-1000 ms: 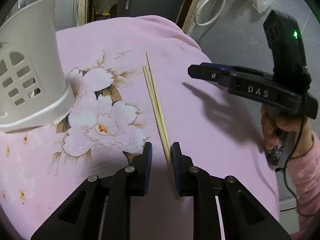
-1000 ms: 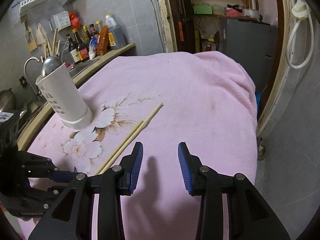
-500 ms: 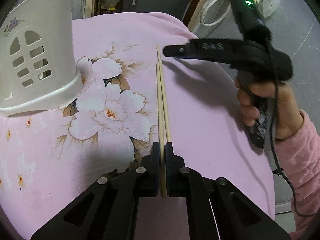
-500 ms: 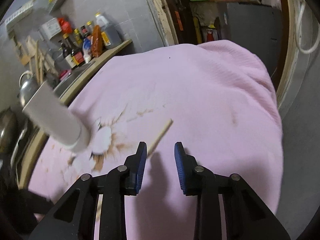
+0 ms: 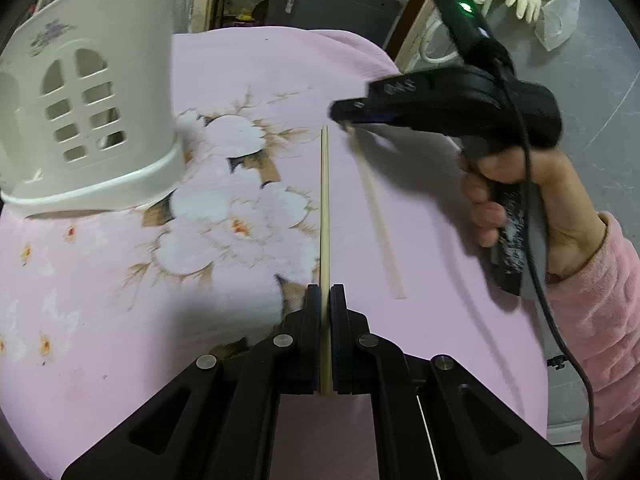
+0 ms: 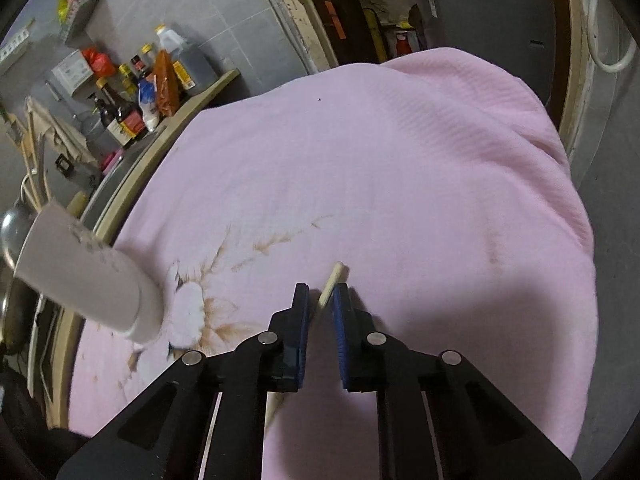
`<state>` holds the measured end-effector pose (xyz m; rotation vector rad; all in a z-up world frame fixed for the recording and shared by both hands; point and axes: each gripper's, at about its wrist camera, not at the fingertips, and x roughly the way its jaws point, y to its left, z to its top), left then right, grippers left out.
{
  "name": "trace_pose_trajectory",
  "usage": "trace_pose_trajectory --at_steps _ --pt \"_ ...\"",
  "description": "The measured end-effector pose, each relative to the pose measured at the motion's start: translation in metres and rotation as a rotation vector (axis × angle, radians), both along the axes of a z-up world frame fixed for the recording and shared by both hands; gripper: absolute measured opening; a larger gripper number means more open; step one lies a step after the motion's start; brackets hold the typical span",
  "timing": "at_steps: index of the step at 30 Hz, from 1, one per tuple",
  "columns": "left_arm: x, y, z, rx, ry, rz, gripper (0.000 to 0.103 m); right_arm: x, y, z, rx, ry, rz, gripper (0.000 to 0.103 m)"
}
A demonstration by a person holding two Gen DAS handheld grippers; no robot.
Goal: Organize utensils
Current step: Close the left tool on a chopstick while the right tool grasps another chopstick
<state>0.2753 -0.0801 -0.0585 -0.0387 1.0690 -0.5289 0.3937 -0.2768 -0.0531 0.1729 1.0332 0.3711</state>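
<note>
Wooden chopsticks, two of them, on a pink flowered cloth [image 5: 420, 92]. First chopstick [image 5: 325, 208] runs straight away from the left gripper [image 5: 325, 316], its near end clamped between the closed pads, far tip pointing toward the far edge of the cloth. Second chopstick [image 5: 378, 220] lies just right of the first, slanting; its far end sits between the fingers of the right gripper [image 5: 348, 114]. In the right wrist view that end [image 6: 332, 282] pokes out past the blue pads [image 6: 343, 312], touching the right pad, a gap showing on the left side; jaws narrow and closing, grip not yet firm.

Step in hand, as I judge it: picking up both sticks, one per gripper. Left pickup looks done; right one is mid-squeeze.

White slotted holder [image 5: 84, 120] stands far left on the cloth, well apart from both sticks.

Next move likely calls for finishing the right pinch, then lifting each stick, tipping it upright and carrying it left over the holder's open top.
</note>
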Motion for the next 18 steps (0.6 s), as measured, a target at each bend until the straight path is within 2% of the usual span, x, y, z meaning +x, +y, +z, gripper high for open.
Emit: trace_pose_trajectory --at_steps 5,10,14,16,18 --pt "-0.012 0.024 0.005 -0.015 0.012 0.032 0.003 -0.022 -0.001 0.006 -0.02 -0.006 0.043 0.006" --pt "-0.036 0.055 0.011 -0.043 0.024 0.077 0.003 -0.064 0.009 0.01 -0.049 -0.008 0.134 0.006" --pt "-0.051 0.06 0.016 -0.048 0.061 0.07 0.003 -0.09 0.027 0.017 -0.167 -0.047 0.222 0.007" --pt "-0.056 0.058 0.021 -0.042 0.046 0.053 0.003 -0.098 0.035 0.016 -0.241 -0.064 0.253 0.008" --pt "-0.055 0.056 0.023 -0.043 0.032 0.043 0.007 -0.1 0.04 0.015 -0.245 -0.047 0.272 0.01"
